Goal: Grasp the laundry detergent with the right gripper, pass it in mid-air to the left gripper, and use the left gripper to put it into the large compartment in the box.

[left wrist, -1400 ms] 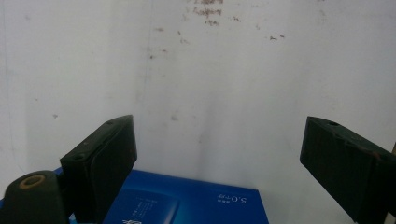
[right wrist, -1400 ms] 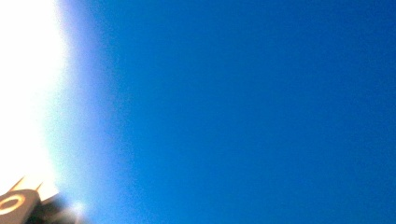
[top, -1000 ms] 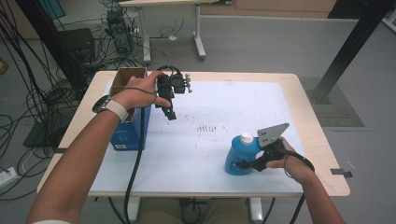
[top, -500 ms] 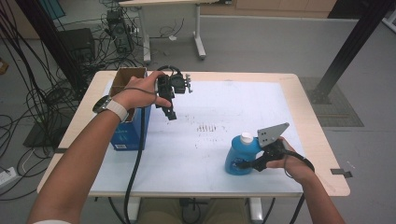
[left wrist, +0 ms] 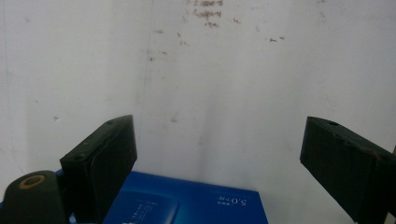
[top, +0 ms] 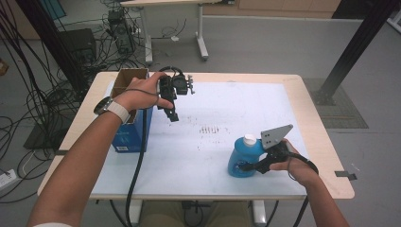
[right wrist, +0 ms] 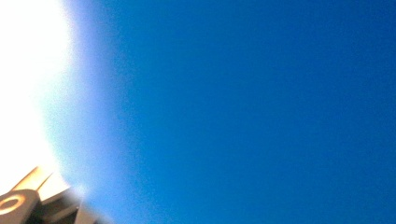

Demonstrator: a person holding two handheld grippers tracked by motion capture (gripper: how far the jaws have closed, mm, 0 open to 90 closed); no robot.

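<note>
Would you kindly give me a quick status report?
Right hand-held gripper shut on blue bottle. Left hand-held gripper open, above blue box. Nothing in the way.

Overhead table (top: 198, 184) view; two close gripper-mounted views

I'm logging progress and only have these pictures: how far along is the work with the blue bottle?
Done: the right gripper is shut on the blue bottle, which stands upright on the table near its front edge. In hand: just that grip. The left gripper hangs open and empty beside the open blue box. Left, probably: lifting the bottle and carrying it, perhaps to that box.
</note>
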